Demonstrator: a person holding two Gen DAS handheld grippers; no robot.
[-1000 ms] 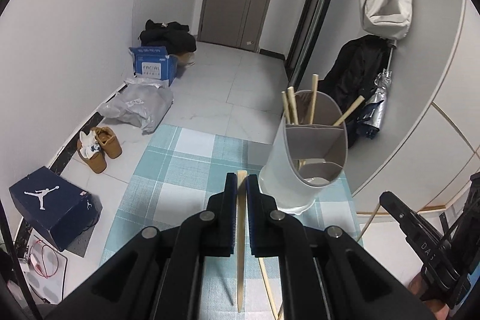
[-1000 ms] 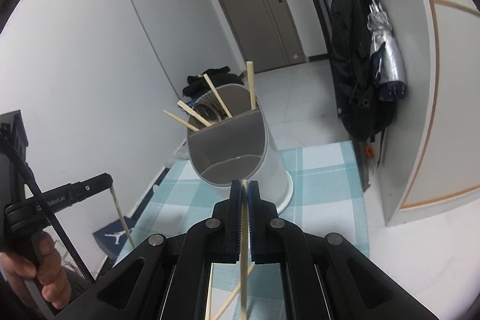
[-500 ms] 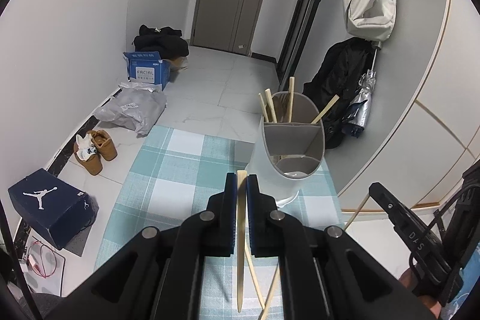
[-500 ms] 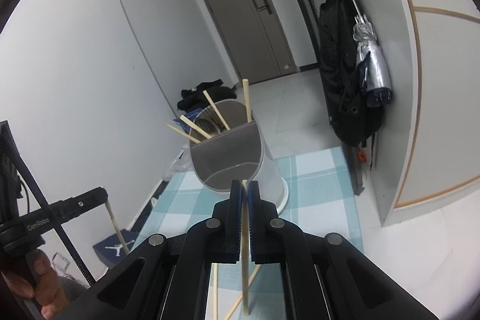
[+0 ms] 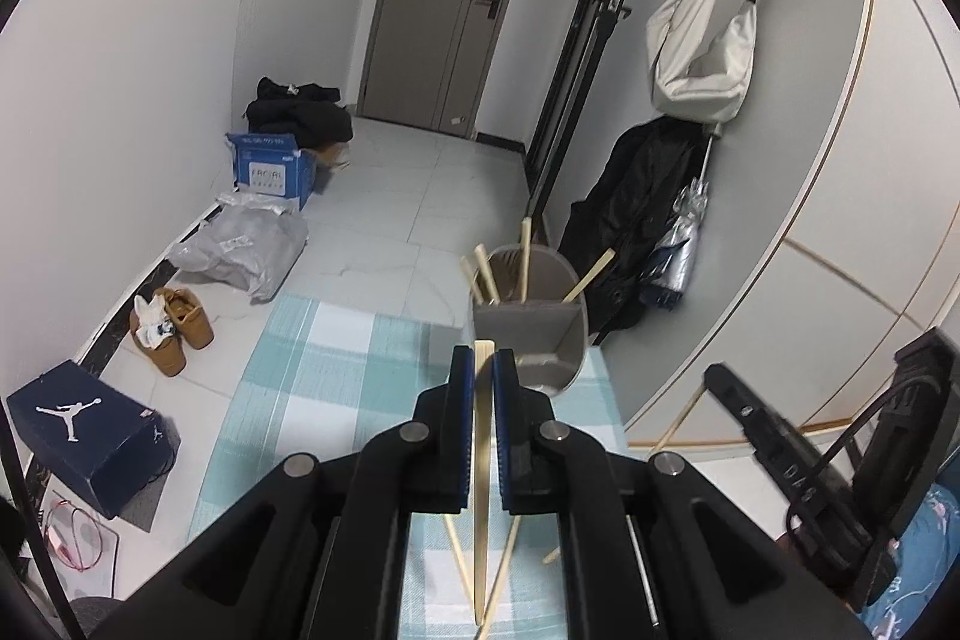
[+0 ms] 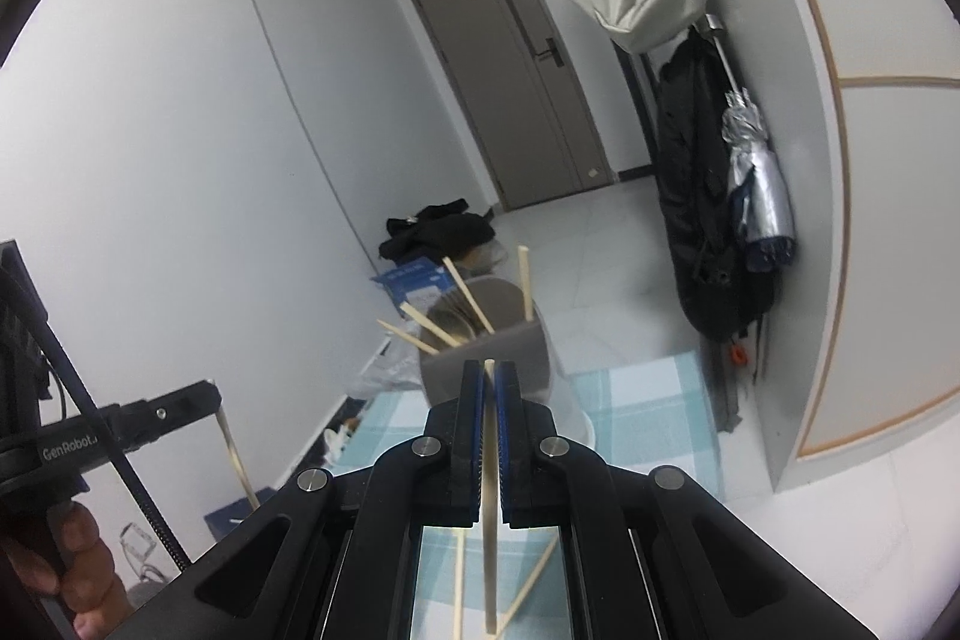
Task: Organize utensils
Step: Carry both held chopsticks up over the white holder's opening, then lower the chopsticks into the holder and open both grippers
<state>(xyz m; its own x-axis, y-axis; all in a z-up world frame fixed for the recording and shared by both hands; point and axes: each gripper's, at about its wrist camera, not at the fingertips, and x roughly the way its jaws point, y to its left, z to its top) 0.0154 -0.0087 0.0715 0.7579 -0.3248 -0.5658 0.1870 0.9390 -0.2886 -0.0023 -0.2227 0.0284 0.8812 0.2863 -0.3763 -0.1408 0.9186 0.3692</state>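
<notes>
My left gripper (image 5: 483, 353) is shut on a pale wooden chopstick (image 5: 480, 490) that hangs down between its blue pads. Ahead and below it stands the grey divided holder (image 5: 531, 334) on a checked cloth, with several chopsticks leaning in its back half. My right gripper (image 6: 489, 369) is likewise shut on a chopstick (image 6: 491, 550), with the holder (image 6: 534, 352) just beyond its tips. Each gripper shows in the other's view: the right gripper (image 5: 717, 377) at the right, the left gripper (image 6: 207, 395) at the left. Loose chopsticks (image 5: 457, 556) lie on the cloth below.
The teal checked cloth (image 5: 312, 358) covers the floor. Left of it are a dark shoe box (image 5: 84, 430), tan shoes (image 5: 174, 328), a grey plastic bag (image 5: 246, 250) and a blue carton (image 5: 273, 169). A black coat (image 5: 636, 220), folded umbrella (image 5: 684, 232) and white bag (image 5: 702, 46) hang at the right wall.
Both grippers have risen with their chopsticks. The holder now looks smaller and lower in both views, and more of the room shows.
</notes>
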